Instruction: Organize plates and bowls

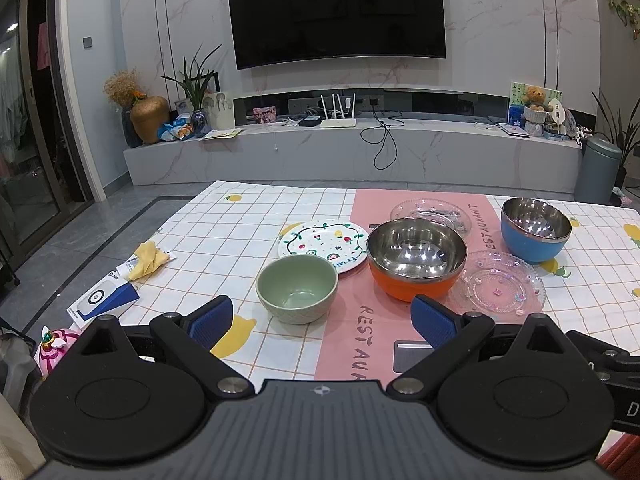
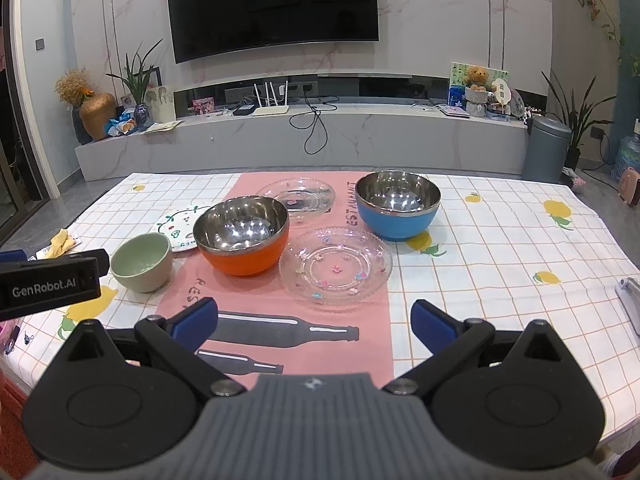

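Left tongs (image 1: 322, 322): spread wide, holding nothing, hovering over the near edge of the tabletop (image 1: 224, 236). Right tongs (image 2: 314, 322): likewise spread wide and empty, over the pink runner (image 2: 320, 344).

Layout, read from the left wrist view:
- Green bowl (image 1: 297, 288): directly ahead of the left tongs, slightly left of the midline between the fingers, upright, apart from the other ware.
- Painted plate (image 1: 322, 242): just behind the green bowl.
- Orange bowl (image 1: 416, 262): ahead and to the right, upright, rim overlapping the near glass plate (image 1: 502, 286) in this view; contact cannot be confirmed.
- Far glass plate (image 1: 432, 212): behind the orange bowl.
- Blue bowl (image 1: 536, 230): far right, well apart from the left tongs.

Read from the right wrist view: near glass plate (image 2: 335, 266) straight ahead of the right tongs; blue bowl (image 2: 397, 206) beyond it, slightly right.

Judgement: nothing stacked yet. Left tongs nearer the green bowl, right tongs nearer the near glass plate and blue bowl. Round ware, no long axis; rim grip from any side likely adequate.
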`<state>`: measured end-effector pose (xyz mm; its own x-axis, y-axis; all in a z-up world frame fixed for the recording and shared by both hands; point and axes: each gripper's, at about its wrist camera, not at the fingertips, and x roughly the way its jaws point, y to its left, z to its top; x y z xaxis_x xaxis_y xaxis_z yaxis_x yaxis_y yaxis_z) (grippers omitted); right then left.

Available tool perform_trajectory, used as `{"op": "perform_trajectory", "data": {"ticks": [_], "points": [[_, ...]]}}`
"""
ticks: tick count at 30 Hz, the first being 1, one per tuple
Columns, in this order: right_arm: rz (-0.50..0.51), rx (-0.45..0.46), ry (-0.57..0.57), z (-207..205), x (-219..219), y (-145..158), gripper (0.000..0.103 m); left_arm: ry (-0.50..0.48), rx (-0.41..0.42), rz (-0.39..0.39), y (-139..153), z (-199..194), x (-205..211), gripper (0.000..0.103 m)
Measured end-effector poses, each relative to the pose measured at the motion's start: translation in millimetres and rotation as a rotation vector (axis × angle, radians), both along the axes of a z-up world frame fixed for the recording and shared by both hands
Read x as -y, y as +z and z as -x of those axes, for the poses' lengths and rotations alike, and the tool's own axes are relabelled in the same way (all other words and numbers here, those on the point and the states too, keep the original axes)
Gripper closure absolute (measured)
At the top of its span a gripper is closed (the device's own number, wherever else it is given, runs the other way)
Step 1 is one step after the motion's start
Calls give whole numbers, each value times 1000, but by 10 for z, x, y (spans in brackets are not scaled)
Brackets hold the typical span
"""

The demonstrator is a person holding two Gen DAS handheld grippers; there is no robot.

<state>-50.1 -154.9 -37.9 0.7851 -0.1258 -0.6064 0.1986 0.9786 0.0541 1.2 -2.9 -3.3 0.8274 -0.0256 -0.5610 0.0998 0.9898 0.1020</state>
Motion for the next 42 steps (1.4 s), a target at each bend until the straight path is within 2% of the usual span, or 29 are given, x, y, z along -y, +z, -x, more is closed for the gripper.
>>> {"op": "perform_trajectory", "data": {"ticks": [3, 9, 11, 15, 17, 22, 25, 29, 32, 36, 39, 40, 42], "points": [[-5, 5, -2, 11, 6, 5, 3, -1, -10, 7, -11, -14, -17, 0], [-30, 31, -17, 30, 53, -1, 2, -21, -48, 91, -28, -51, -98, 0], [-39, 27, -6, -10, 80, 2, 3, -25, -88, 115, -20, -107, -109, 12], [-32, 55, 5, -92, 105, 66, 3, -53, -119, 183, -1, -176, -146, 19], [-35, 70, 12, -154, 117, 100, 5, -83, -113, 192, 31, -223, -126, 25], [-38, 81, 11, -442, 128, 162, 7, -155, -85, 216, 154, -427, -53, 26], [-32, 70, 28, -664, 120, 172, 7, -147, -60, 233, 191, -632, -53, 26], [-18, 51, 41, -970, 125, 143, 7, -122, -67, 183, 111, -951, 32, 26], [-23, 18, 44, -1253, 135, 101, 8, -114, -64, 190, 93, -1128, 84, 26], [-55, -24, 13, -1625, 178, 5, 19, -114, -75, 267, 15, -1344, 66, 28], [-137, -59, 10, -1838, 251, -97, 23, -85, -94, 331, -113, -1485, 26, 38], [-168, -69, 6, -1880, 280, -140, 28, -81, -104, 357, -158, -1521, 8, 40], [-205, -90, 3, -1988, 294, -214, 35, -79, -134, 412, -265, -1598, -27, 41]]}}
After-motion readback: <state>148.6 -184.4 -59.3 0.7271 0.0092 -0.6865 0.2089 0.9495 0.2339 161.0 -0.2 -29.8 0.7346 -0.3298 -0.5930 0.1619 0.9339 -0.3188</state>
